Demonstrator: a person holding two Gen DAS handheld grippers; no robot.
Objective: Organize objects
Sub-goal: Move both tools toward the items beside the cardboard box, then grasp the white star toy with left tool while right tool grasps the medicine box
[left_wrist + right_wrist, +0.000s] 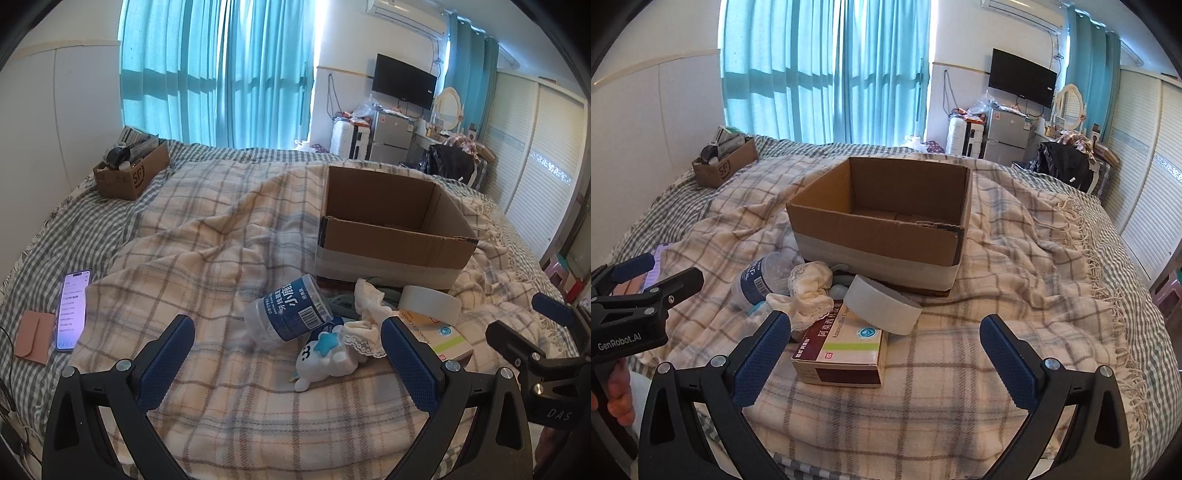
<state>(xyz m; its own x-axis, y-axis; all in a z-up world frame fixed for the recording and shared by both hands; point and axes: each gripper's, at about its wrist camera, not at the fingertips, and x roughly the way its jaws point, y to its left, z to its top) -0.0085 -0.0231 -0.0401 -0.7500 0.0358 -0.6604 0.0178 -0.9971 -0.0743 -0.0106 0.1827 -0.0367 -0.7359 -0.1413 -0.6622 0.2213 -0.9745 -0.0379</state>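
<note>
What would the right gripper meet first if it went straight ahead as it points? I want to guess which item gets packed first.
Probably the medicine box, lying just ahead of the open right gripper toward its left finger, with the tape roll resting on its far edge. Depth is hard to judge through the fisheye.

The left gripper (288, 354) hovers with its blue-padded fingers (168, 360) spread wide and nothing between them, low in front of the cardboard box (395, 229). The right gripper (886, 354) hangs level beside it, also before the box, its fingers (1010, 360) likewise wide apart and empty.
</note>
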